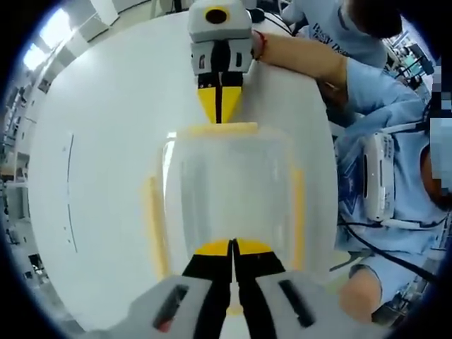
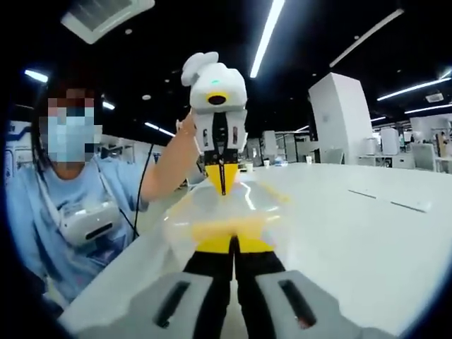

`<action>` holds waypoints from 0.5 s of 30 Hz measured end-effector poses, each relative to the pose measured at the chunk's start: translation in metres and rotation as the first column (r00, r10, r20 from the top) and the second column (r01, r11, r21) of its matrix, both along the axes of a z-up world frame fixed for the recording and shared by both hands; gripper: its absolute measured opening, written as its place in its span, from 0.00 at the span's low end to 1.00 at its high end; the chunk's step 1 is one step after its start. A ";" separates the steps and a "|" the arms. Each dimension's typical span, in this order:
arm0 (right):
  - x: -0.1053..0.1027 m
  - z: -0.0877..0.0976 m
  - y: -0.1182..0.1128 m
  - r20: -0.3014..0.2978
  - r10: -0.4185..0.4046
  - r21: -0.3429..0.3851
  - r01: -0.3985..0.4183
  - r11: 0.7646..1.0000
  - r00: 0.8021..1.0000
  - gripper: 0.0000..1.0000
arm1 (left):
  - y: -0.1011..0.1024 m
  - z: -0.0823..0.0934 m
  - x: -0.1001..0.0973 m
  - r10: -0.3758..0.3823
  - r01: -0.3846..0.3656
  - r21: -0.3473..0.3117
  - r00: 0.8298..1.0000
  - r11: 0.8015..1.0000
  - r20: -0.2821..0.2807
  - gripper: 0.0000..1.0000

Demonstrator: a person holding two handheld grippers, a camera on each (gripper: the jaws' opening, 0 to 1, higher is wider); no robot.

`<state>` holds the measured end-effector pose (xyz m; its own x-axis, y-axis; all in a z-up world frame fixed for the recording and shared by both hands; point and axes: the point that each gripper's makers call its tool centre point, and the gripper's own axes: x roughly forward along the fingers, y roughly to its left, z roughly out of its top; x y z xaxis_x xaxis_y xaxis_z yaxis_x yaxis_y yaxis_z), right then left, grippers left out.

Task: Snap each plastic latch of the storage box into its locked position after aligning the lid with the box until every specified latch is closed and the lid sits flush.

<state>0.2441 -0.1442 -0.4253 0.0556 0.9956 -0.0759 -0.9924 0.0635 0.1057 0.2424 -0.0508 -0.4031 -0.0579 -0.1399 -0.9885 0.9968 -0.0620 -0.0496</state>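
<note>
At centre of the left gripper view sits the clear plastic storage box with pale-yellow latches, resting on the round white table; its lid appears on and roughly aligned (flushness cannot be judged through the glare). The left gripper, yellow-tipped with black jaws, rises from the bottom edge with jaws together, tips at the near-end latch and seemingly pressing on it, not clamped round anything. The right gripper enters from the top centre, jaws likewise together, tips touching or just short of the far-end latch.

Step in hand, judged: snapping the two end latches, one gripper per end, w/ opposed pushes steadying the box. Long yellow latches on the left side and right side look laid along the walls; whether they are locked cannot be told.

Lower centre of the right gripper view: the right gripper with jaws together on its own yellow latch, the box beyond, the left gripper facing it at upper centre, jaws closed.

Next move calls for a firm push down and inward at each end until the tabs seat, then a check of both side latches.
</note>
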 end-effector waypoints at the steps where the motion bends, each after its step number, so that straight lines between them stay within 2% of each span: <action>1: 0.000 0.000 0.001 0.000 0.001 0.002 -0.001 1.000 1.000 0.00 | 0.000 0.000 0.000 0.001 -0.001 -0.006 1.000 1.000 0.000 0.00; 15: 0.003 0.005 0.008 -0.009 -0.009 -0.018 0.009 1.000 1.000 0.00 | -0.002 -0.002 0.002 0.024 -0.024 -0.030 1.000 0.999 -0.008 0.00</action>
